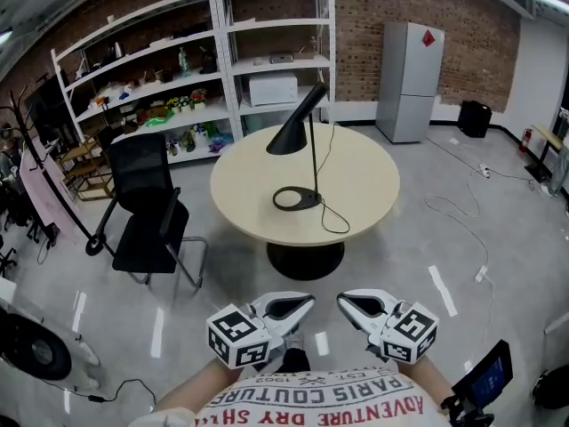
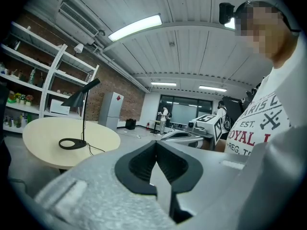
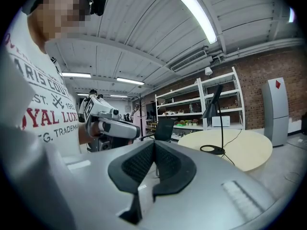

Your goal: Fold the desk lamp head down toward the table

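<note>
Lamp head [image 1: 298, 123] slants down over surface [image 1: 364, 176], stem [image 1: 312, 163] upright; left tool [image 1: 302, 305] and right tool [image 1: 348, 302] pressed together, empty, well apart from it.

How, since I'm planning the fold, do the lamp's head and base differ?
The head is a tapered shade; the base is a flat ring. The head sits high on the pole, tilted; the base lies flat on the table. Both are black and joined by that pole.

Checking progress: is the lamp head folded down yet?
Not folded. The lamp head sits tilted atop its upright pole, high above the table.
</note>
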